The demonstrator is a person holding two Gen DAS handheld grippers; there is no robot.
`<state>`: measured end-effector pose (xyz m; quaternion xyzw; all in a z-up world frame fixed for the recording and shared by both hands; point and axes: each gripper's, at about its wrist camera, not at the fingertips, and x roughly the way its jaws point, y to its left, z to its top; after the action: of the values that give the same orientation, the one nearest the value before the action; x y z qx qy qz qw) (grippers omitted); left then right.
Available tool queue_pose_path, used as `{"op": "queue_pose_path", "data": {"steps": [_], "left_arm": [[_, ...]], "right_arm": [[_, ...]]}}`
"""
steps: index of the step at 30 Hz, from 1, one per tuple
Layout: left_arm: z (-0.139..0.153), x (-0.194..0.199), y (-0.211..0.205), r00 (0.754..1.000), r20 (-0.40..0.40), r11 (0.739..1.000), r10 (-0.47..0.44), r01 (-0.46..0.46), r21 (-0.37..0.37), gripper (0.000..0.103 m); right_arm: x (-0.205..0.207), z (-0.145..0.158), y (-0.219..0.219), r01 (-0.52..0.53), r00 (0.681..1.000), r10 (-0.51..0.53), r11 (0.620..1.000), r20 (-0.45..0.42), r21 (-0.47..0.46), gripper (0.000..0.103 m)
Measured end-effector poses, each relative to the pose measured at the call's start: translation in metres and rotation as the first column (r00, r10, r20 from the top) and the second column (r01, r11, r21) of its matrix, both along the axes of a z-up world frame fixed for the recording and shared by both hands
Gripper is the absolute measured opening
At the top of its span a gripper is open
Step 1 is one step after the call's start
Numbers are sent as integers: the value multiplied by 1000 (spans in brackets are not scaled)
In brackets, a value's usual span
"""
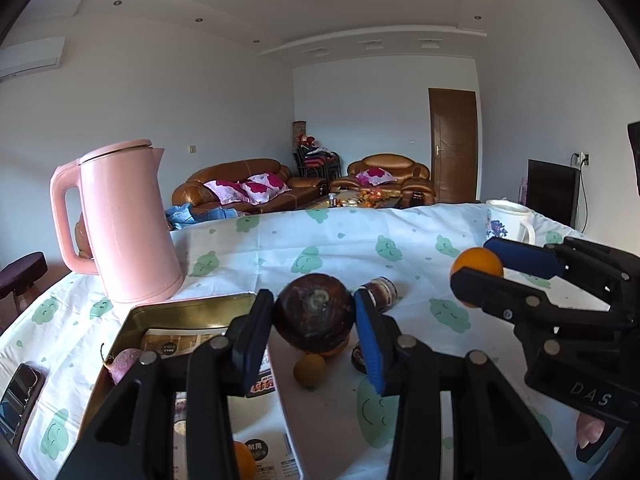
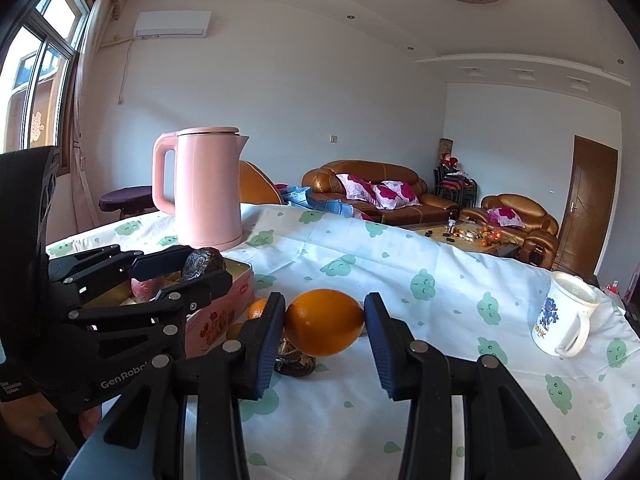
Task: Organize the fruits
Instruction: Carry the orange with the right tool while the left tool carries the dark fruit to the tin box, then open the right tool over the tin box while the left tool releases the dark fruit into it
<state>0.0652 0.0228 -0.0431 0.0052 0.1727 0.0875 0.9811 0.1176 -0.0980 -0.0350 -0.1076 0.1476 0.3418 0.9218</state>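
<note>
My left gripper (image 1: 314, 316) is shut on a dark brown round fruit (image 1: 314, 314) and holds it above the table, beside the gold tin box (image 1: 192, 312). It also shows in the right wrist view (image 2: 204, 270), over the tin (image 2: 224, 312). My right gripper (image 2: 324, 322) is shut on an orange (image 2: 324, 322) above the cloth; it also shows in the left wrist view (image 1: 478, 270). A pink fruit (image 1: 124, 362) and an orange (image 1: 244, 460) lie in the tin. A small brown fruit (image 1: 309, 370) and other dark fruits (image 1: 382, 290) lie on the cloth.
A pink kettle (image 1: 124, 224) stands behind the tin at the back left. A white mug (image 2: 566, 314) stands at the right. A phone (image 1: 18, 396) lies at the table's left edge. The table has a white cloth (image 2: 400, 280) with green prints.
</note>
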Motion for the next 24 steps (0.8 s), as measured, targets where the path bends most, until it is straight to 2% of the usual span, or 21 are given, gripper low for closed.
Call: {"op": "queue_pose_path", "data": {"steps": [24], "left_arm": [[-2, -18, 45, 994, -39, 994, 106, -106, -2, 43]], "right_arm": [[-8, 1, 48, -102, 995, 102, 994, -3, -33, 43]]}}
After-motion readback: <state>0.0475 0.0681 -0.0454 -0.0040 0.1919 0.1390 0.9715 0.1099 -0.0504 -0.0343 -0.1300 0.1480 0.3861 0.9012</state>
